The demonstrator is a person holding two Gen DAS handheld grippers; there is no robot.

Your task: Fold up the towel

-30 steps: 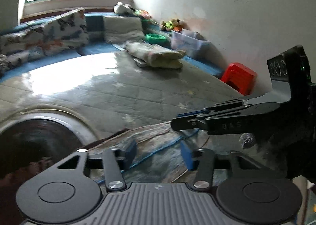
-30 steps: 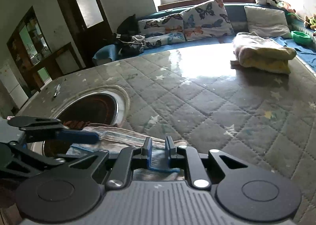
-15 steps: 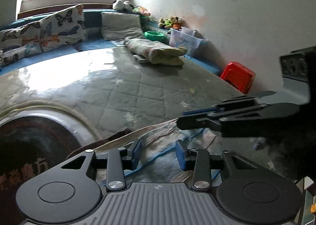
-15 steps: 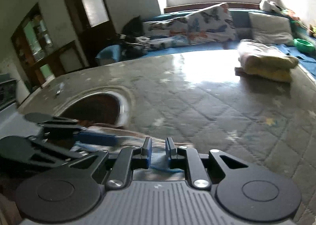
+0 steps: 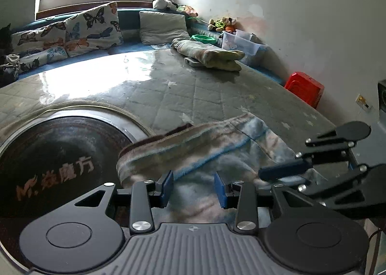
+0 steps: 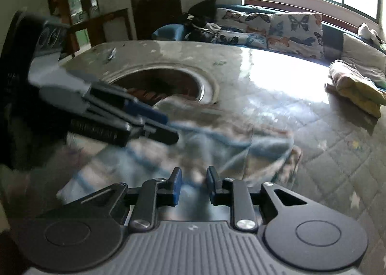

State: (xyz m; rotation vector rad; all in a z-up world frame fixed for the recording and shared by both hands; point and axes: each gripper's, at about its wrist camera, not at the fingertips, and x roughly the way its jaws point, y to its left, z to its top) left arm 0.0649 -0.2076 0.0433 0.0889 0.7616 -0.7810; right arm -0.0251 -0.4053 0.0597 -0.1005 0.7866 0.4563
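Towel (image 5: 205,152) lies just ahead of both parted grippers.

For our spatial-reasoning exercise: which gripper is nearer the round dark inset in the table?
Left. The left gripper hangs over the towel right beside the round dark inset; the right gripper is farther off, on the towel's other side.

matte black linkages with silver screws on the left gripper (image 5: 194,187) and right gripper (image 6: 191,185); blue finger pads (image 5: 168,184); ribbed grey housing.
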